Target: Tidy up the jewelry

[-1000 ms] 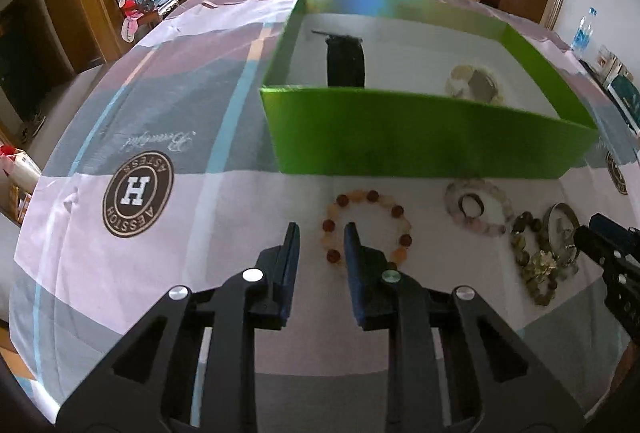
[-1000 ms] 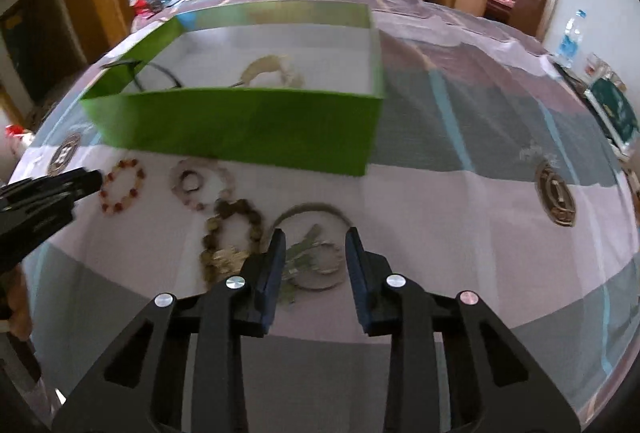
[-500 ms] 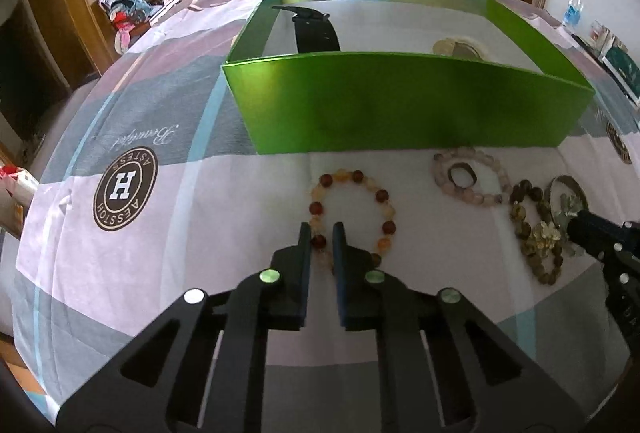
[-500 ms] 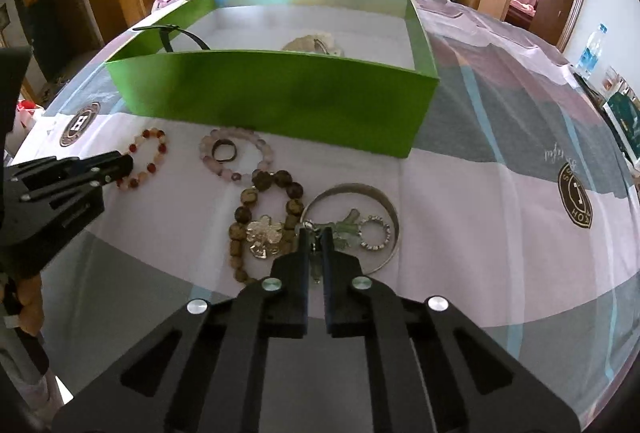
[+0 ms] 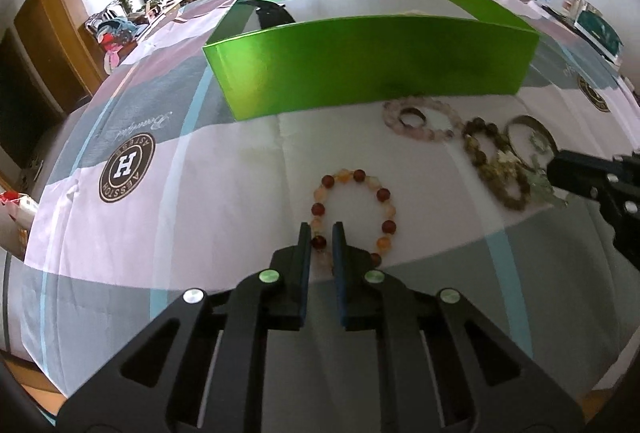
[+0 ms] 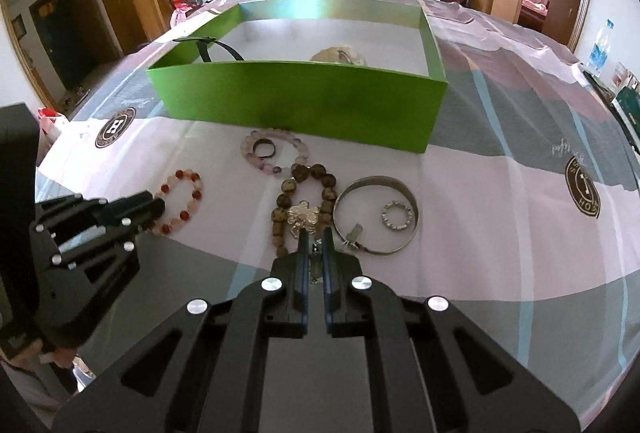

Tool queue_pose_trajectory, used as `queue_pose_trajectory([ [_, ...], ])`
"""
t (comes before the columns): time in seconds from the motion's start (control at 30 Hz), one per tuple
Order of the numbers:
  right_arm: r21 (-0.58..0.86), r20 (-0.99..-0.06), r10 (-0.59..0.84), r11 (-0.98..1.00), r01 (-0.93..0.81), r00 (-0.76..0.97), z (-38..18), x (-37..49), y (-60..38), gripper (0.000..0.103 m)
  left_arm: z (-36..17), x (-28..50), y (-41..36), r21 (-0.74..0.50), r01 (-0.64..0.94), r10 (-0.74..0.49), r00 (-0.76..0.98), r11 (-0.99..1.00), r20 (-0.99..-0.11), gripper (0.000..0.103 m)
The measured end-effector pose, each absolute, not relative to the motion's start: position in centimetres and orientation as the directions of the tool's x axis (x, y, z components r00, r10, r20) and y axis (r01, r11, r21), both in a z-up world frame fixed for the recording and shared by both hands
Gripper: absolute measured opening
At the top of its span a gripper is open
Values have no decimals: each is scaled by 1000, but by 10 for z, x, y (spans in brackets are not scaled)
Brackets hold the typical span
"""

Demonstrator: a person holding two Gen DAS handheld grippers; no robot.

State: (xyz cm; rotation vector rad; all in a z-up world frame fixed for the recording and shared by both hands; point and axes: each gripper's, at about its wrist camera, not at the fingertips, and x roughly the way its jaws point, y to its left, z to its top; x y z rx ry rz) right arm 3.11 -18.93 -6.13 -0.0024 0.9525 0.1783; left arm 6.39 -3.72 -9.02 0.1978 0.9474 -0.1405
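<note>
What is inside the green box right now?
Inside the green box, a black strap lies at its left end and a pale bracelet near the middle. The front wall hides the floor just behind it.

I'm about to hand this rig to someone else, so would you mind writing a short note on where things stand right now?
Left gripper: closed on the near side of the red and orange bead bracelet, which lies on the tablecloth.
Right gripper: closed on a small pale green pendant piece beside the brown bead bracelet and silver bangle.
Done: a black strap and a pale bracelet are in the green box.
Left: the two gripped pieces, the pink bead bracelet with a dark ring inside it, the brown bracelet, the bangle and a small sparkly ring.
</note>
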Motion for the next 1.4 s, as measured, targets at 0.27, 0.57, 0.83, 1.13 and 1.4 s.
queue_pose_trajectory([
  [0.27,56,-816,81,997,-60,573,-65,35,-209,15,-73,70,-19,84,156,-29,611,984,-791,17],
  [0.57,71,-833,55,997,8,550,-76,41,-229,33,-81,91,-5,66,104,-7,582,992,-813,27],
  [0.83,53,-831,102,993,-106,547,-80,29,-198,44,-86,86,-18,67,159,-38,577,985,-816,36],
  [1.13,45,-840,93,994,-102,534,-88,33,-195,37,-90,83,-19,65,172,-45,567,983,-822,37],
  [1.4,32,-824,84,994,-101,560,-84,29,-191,7,-90,79,-24,34,208,-89,554,977,-828,8],
])
